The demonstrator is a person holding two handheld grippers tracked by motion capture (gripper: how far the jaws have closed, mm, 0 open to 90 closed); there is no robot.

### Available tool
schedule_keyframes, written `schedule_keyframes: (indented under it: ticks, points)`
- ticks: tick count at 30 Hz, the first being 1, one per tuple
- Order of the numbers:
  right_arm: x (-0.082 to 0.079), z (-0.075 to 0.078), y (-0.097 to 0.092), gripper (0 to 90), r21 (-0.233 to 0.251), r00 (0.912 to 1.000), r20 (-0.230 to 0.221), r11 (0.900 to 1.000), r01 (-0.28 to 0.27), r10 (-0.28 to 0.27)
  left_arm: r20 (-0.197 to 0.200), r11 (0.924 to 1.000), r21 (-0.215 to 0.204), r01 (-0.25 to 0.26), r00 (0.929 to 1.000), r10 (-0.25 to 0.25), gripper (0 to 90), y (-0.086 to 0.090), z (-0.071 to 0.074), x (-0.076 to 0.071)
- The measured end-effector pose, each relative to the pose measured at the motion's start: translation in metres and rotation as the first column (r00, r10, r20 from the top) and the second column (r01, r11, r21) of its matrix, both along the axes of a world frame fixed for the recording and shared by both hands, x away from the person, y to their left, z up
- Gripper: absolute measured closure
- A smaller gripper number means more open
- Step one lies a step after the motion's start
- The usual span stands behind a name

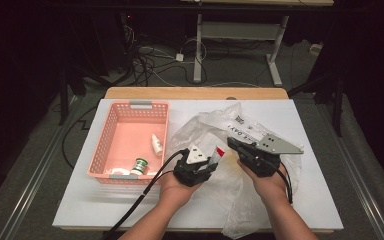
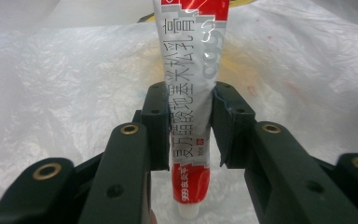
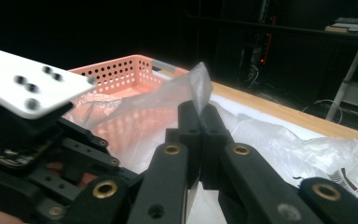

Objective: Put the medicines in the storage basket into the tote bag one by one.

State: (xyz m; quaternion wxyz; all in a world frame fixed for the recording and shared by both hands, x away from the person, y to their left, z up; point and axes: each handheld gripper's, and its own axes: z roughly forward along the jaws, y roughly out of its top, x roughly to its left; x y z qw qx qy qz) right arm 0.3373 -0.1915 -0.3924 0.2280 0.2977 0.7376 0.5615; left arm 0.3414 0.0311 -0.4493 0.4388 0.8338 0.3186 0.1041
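From the high view, the left gripper [image 1: 214, 161] holds a silver-and-red ointment tube [image 1: 218, 153] just above the crinkled clear plastic bag [image 1: 215, 127] at the middle of the white table [image 1: 320, 200]. The right gripper [image 1: 231, 144] sits just beside it, pinching the bag's film. The perforated pink plastic basket [image 1: 111, 131] lies to the left, with a small white dropper bottle [image 1: 156, 145] and a green-capped jar [image 1: 139, 165] already in it. Judging from this, the tube is meant for the basket, and the carry has to clear the basket's near wall; a low path could knock the tube against the rim.

In the left gripper view, the jaws stand partly closed with both pads pressed on the tube [image 2: 191, 116] at its flat middle, cap end downward and crimped end up. The tube is soft and slick, so it could pivot or slide down between the pads if the hand swings quickly. Squeezing harder risks forcing ointment toward the cap.

In the right gripper view, the right gripper's [image 3: 200, 119] jaws are fully closed on a peak of the bag's film [image 3: 199, 84], with the basket [image 3: 121, 70] behind it. If this pinch slips, the bag may sag around the tube or drag along with it. Thin film can also tear under a sharp pull.
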Motion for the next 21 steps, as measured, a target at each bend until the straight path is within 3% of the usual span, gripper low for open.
schedule_keyframes:
  ticks: [12,21]
  points:
    - [-0.006,0.010,-0.009,90.0,0.025,0.9990,0.035,0.9993,0.028,-0.029,-0.027,0.9980,0.060,-0.017,0.9995,0.019,67.6,-0.020,-0.008,0.032]
    - [-0.010,0.013,-0.010,90.0,0.041,0.9984,0.048,0.9987,0.029,-0.031,-0.047,0.9956,0.093,0.008,0.9989,-0.003,67.6,-0.042,-0.012,0.052]
